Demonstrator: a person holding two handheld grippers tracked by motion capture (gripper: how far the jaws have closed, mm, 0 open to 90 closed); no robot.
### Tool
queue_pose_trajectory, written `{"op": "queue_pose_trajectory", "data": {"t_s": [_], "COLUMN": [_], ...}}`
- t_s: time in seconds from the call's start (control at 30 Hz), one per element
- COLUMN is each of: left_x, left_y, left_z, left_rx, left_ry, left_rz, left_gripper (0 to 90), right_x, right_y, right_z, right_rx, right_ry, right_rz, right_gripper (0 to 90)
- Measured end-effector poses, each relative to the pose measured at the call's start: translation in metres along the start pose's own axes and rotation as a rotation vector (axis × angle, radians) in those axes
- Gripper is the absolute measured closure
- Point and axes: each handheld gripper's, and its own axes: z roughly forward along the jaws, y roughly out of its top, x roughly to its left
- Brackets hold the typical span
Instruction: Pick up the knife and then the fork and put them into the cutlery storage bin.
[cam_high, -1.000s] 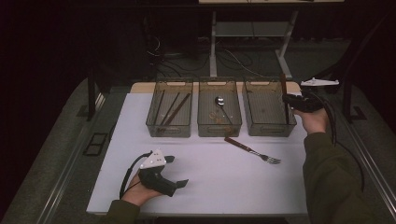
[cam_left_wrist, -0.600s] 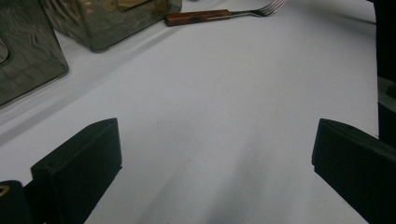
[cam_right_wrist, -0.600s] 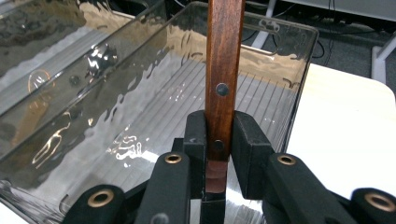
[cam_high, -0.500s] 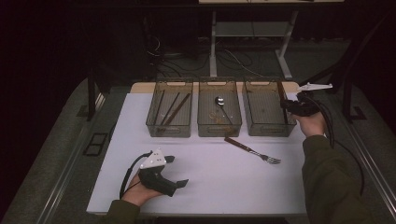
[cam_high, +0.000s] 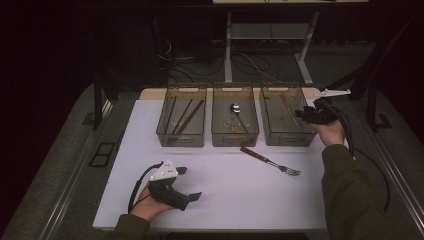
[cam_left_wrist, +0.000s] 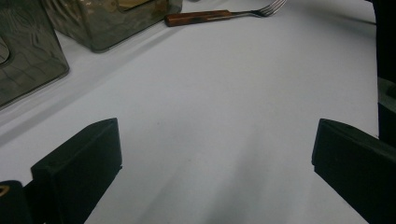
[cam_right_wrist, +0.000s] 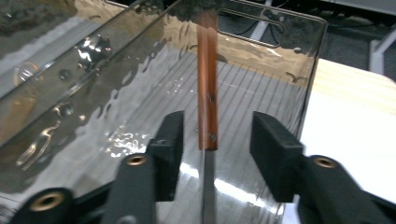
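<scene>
In the right-hand tray (cam_high: 286, 117) of 3 smoky plastic trays, a knife (cam_right_wrist: 207, 116) with a wooden handle lies along the ribbed floor. Its long axis runs the length of the tray: the handle points to the far end wall, the steel blade back toward the right gripper (cam_right_wrist: 215, 140). In the high view the knife is only a dim streak, so its exact lie there is hard to judge.

The trays stand in a row at the far edge of a white table (cam_high: 225, 185), with a fork (cam_high: 270, 161) lying loose just before the middle tray (cam_high: 235, 120). Around the table the room is dark, with grey carpet and cables on the floor.

The right gripper's jaws have just been opening. They stand partly apart on either side of the knife where handle meets blade, with a gap on each side. The left gripper (cam_high: 186, 182) rests on the table near the person, jaws wide apart around nothing.
</scene>
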Motion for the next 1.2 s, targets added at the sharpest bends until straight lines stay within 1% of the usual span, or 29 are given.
{"op": "queue_pose_trajectory", "data": {"t_s": [0.03,0.17,0.27,0.33,0.4,0.53,0.73,0.77,0.83,1.0,1.2], "left_x": [0.0,0.0,0.0,0.0,0.0,-0.001,-0.001,-0.001,-0.001,-0.001,-0.001], "left_y": [0.0,0.0,0.0,0.0,0.0,0.0,0.0,0.0,0.0,0.0,0.0], "left_z": [0.0,0.0,0.0,0.0,0.0,0.0,0.0,0.001,0.001,0.001,0.001], "left_rx": [0.001,0.001,0.001,0.001,0.001,0.002,0.003,-0.001,-0.001,-0.001,-0.001], "left_ry": [0.0,0.0,0.001,0.001,0.001,0.001,0.002,0.003,0.003,0.005,0.006], "left_rz": [0.001,0.001,0.0,0.001,-0.001,0.0,0.002,0.001,0.001,0.001,0.001], "left_gripper": [0.5,0.5,0.5,0.5,0.5,0.4,0.5,0.5,0.5,0.5,0.5], "right_x": [0.0,-0.001,-0.001,-0.001,0.001,0.007,0.022,0.025,0.03,0.042,0.052], "right_y": [0.0,-0.001,-0.001,0.0,0.0,0.0,-0.001,-0.002,-0.003,-0.01,-0.019], "right_z": [0.0,-0.002,-0.005,-0.009,-0.014,-0.024,-0.039,-0.041,-0.046,-0.053,-0.058], "right_rx": [0.002,0.007,0.003,-0.005,-0.017,-0.054,-0.087,-0.083,-0.093,-0.094,-0.109], "right_ry": [-0.001,0.015,0.047,0.077,0.1,0.146,0.196,0.206,0.221,0.255,0.287], "right_rz": [0.002,0.018,0.033,0.039,0.045,0.04,0.002,0.007,-0.011,-0.047,-0.055], "right_gripper": [48.0,45.8,44.0,42.6,41.4,39.7,37.5,37.1,36.5,35.2,34.5]}}
